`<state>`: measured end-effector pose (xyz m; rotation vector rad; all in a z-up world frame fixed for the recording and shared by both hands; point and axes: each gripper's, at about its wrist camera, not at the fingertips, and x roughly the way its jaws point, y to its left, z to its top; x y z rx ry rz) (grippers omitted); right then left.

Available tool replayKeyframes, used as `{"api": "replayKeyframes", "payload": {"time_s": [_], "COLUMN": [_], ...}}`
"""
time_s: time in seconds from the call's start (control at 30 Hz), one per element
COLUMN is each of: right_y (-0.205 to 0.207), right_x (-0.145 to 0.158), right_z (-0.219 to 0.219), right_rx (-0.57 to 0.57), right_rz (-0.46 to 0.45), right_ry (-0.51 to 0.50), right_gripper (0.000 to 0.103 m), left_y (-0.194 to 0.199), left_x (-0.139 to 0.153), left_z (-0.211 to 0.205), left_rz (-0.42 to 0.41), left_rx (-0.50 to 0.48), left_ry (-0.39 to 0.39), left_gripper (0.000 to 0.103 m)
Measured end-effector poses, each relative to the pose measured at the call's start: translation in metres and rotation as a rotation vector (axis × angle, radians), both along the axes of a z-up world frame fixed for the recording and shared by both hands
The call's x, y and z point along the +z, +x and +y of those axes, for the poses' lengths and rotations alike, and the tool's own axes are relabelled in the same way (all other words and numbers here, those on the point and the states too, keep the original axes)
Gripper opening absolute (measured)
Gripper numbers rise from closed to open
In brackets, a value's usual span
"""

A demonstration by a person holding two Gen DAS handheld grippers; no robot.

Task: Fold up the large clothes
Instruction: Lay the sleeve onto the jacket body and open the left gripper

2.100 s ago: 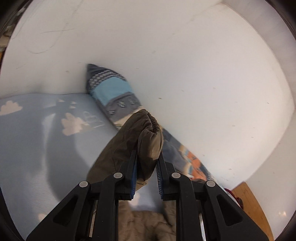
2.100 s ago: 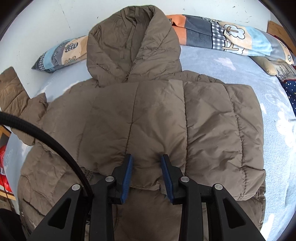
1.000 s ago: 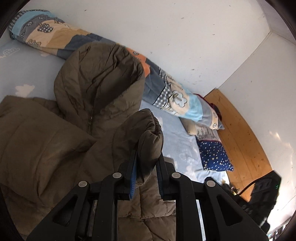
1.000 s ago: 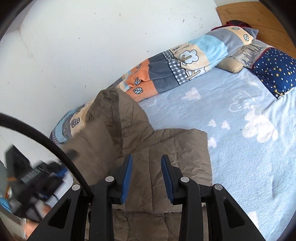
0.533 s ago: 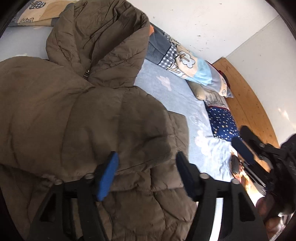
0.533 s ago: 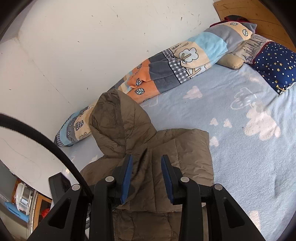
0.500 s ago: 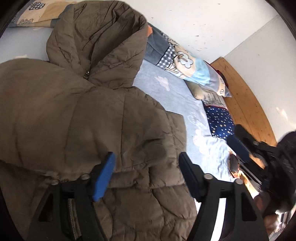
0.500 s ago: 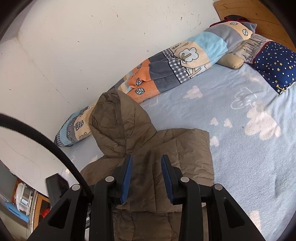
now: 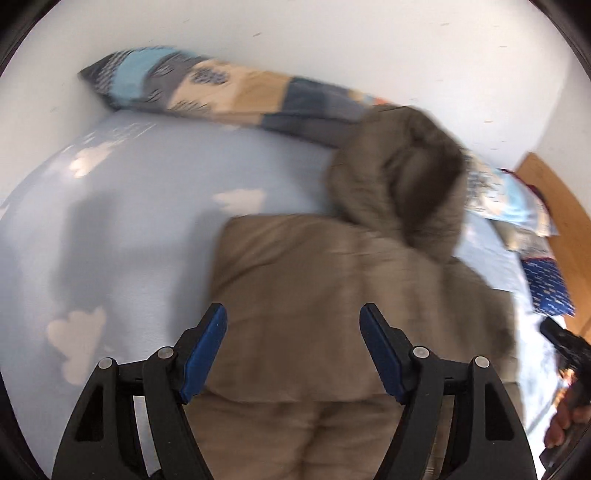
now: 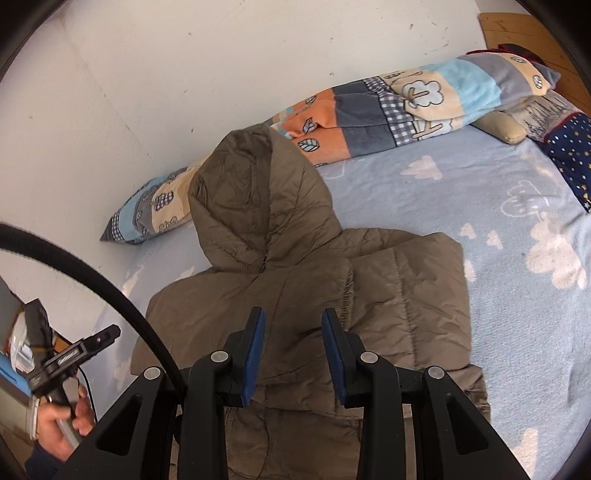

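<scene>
left gripper (image 9: 291,349) wide, empty | right gripper (image 10: 291,334) narrow, empty | jacket (image 10: 332,295) flat, hood toward wall

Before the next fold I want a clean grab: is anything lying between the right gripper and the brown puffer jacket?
Nothing visible: the right gripper hangs directly over the brown puffer jacket, jaws apart and empty, with only air between.

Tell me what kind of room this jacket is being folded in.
Most likely a bedroom. The jacket lies on a bed with a cloud-print sheet, a rolled patchwork blanket runs along the wall, and a starry pillow sits by a wooden headboard.
</scene>
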<state>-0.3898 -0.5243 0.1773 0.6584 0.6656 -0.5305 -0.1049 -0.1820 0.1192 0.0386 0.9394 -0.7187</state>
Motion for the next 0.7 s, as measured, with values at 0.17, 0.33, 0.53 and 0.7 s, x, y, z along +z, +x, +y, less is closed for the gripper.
{"api": "replayKeyframes", "payload": {"time_s": [0.17,0.33,0.53,0.7], "right_y": [0.019,0.036,0.037,0.032], "right_x": [-0.026,-0.059,-0.100,-0.095], "right_z": [0.008,0.008,-0.003,-0.007], "right_rx": [0.029,0.032,0.007,-0.009], "right_rz": [0.077,0.212,0.320,0.314], "right_ry": [-0.030,-0.030,0.046,0.076], "right_gripper": [0.034,0.033,0.035,0.035], "left_y": [0.034,0.040,0.037,0.024], "left_x": [-0.046,-0.074,-0.080,-0.048], "left_z": [-0.007,-0.015,-0.023,-0.019], "left_rz": [0.168,0.221,0.187,0.073], "left_rx": [0.032,0.080,0.072,0.111], "left_ry": [0.022,0.126,0.201,0.197], "left_gripper": [0.073,0.079,0.084,0.082]}}
